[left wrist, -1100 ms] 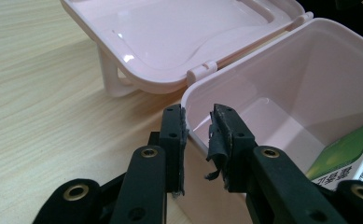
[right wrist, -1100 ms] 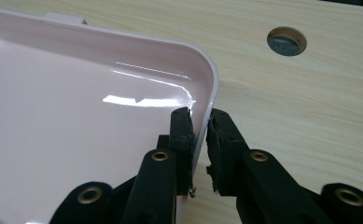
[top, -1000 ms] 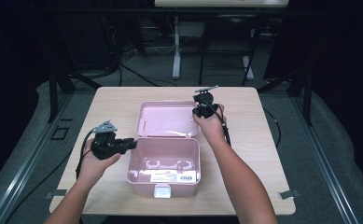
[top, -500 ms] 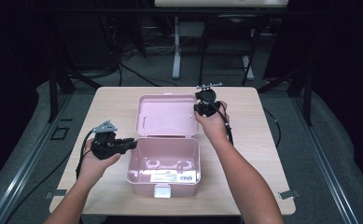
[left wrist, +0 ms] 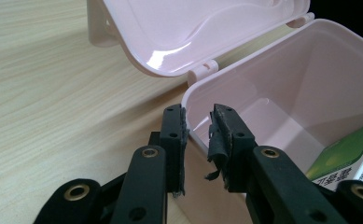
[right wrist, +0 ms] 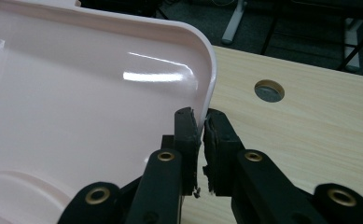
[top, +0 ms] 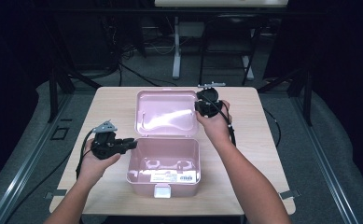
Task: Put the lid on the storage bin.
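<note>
Right gripper has just been closing its jaws, now narrowly pinched on the lid edge of the pink box, and since a second ago that lid has risen from lying flatter to standing behind the box (closing looks underway). Left gripper grips the box's left wall, steadying it at the table centre.

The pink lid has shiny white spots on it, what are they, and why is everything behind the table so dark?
In the right gripper view, the white streaks on the lid are glare from lights on the glossy plastic; the left gripper view shows another bright spot near the lid's rim. In the high view, the table is lit while the room behind it stays dim, and the picture looks soft.
</note>
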